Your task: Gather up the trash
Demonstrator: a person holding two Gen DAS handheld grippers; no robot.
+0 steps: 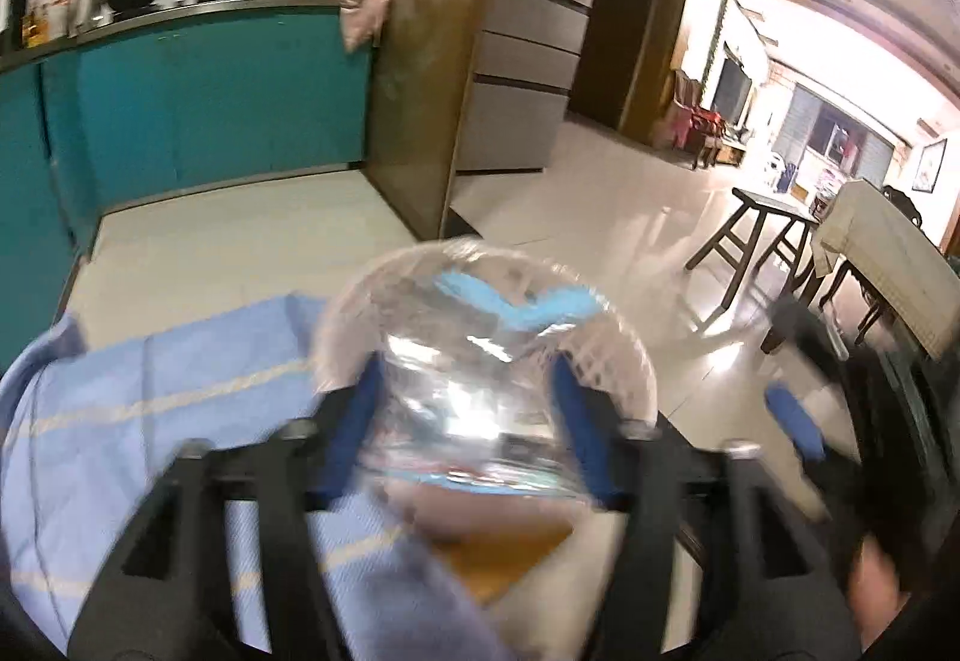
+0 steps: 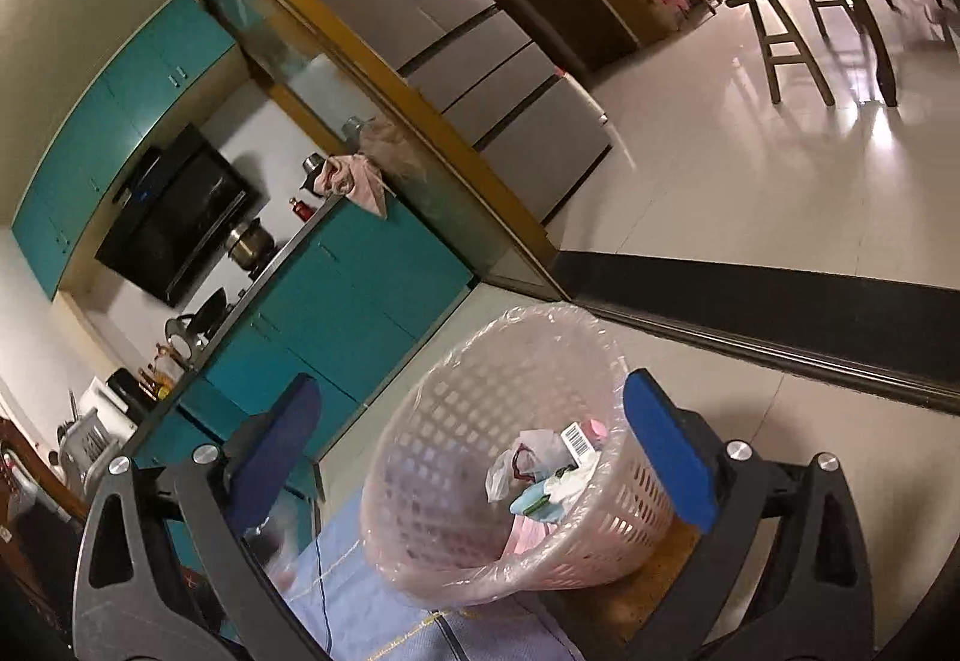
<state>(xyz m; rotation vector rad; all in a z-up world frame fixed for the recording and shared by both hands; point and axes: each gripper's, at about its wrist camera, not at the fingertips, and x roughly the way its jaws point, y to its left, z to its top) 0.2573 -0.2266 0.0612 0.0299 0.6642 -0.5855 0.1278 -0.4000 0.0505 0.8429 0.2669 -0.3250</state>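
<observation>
A clear plastic thing [image 1: 480,361] with a blue band, badly blurred, sits between the blue pads of my left gripper [image 1: 465,370]. The jaws stand wide and I see no pad pressing on it. At the right edge of the left wrist view are a blurred blue pad [image 1: 792,421] of the other gripper and a hand [image 1: 876,589]. My right gripper [image 2: 471,391] is open with nothing between its fingers. Just beyond its fingers stands a pink lattice basket [image 2: 456,421] lined with clear film. It holds wrappers and paper scraps [image 2: 546,469].
The basket rests on a wooden seat [image 2: 684,538] beside a light blue cloth [image 1: 150,421]. Teal cabinets [image 1: 210,91] and a steel fridge [image 1: 528,61] lie ahead. A dark threshold strip [image 2: 780,313] crosses the tiled floor. A wooden stool [image 1: 756,229] and a covered table [image 1: 882,253] stand at the right.
</observation>
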